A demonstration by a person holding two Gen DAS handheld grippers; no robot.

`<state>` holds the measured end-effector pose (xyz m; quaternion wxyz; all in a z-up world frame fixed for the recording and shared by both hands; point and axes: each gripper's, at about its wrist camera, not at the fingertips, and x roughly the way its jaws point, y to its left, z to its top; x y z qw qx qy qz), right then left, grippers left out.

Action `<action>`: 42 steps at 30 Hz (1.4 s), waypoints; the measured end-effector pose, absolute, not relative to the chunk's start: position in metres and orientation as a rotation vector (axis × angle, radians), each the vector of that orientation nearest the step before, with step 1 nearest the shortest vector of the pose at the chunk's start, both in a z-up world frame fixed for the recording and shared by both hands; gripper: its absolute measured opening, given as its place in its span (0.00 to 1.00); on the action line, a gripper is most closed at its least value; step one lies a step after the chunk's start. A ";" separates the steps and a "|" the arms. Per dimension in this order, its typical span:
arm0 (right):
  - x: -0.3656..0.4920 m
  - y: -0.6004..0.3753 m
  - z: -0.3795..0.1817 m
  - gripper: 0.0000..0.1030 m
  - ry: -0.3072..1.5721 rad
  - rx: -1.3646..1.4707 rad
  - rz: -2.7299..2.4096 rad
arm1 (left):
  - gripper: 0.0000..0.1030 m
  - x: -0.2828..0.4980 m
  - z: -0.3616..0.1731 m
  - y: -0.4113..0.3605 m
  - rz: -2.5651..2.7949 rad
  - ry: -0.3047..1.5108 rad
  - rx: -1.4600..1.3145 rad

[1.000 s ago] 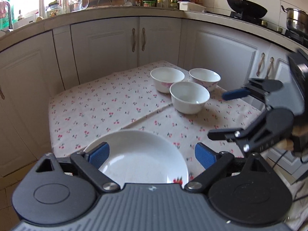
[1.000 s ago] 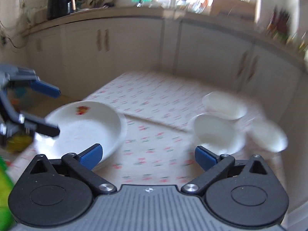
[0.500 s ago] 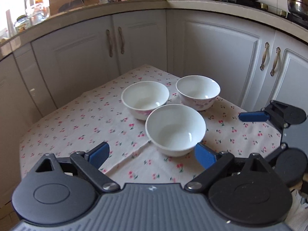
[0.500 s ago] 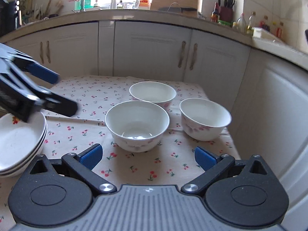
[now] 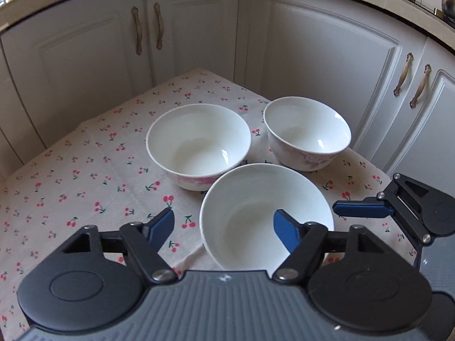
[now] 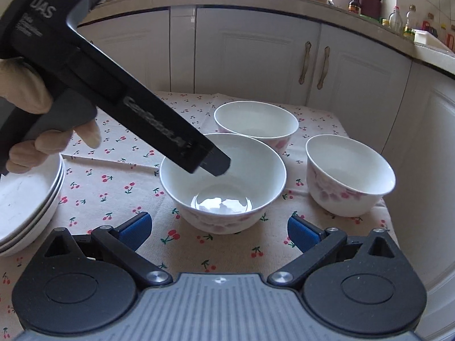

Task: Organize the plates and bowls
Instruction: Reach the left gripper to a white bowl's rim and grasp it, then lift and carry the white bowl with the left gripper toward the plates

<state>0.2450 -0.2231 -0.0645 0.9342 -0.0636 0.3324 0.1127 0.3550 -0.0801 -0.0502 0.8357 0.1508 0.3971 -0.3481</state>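
Closing on the nearest bowl (image 5: 256, 213): left gripper (image 5: 223, 228) had its left blue pad (image 5: 160, 226) outside the rim and its right pad inside the cavity, the wall between them, pads not visibly pressing yet. Right gripper (image 6: 217, 230) was spread wide in front of the same bowl (image 6: 223, 182), nothing between its pads.

Left to right in the right wrist view:
- Stack of plates (image 6: 25, 199), glossy white, shallow, three rims countable, cut off by the left frame edge.
- Person's hand (image 6: 42, 119) in a pale glove around the left gripper's grey handle; the black body ran diagonally down to the bowl's rim, with lettering on it too blurred to read in full.
- Nearest bowl, glazed white ceramic, round, pink floral print outside, empty, glare on the bottom.
- Far bowl (image 6: 256, 122) behind it, partly hidden by the nearest one's rim, empty.
- Right bowl (image 6: 349, 176), same pattern, empty, standing apart near the table edge.

All three sat upright on a beige tablecloth (image 6: 119, 187) with small red cherry print, visible creases. White panelled cabinets (image 6: 256, 56) with curved metal handles behind; countertop bottles too small to identify. In the left wrist view, the right gripper's second finger was cut off by the frame.
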 end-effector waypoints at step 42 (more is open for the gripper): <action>0.210 -0.215 -0.039 0.82 0.672 -0.152 0.271 | 0.53 0.296 -0.028 -0.071 -0.793 0.805 0.291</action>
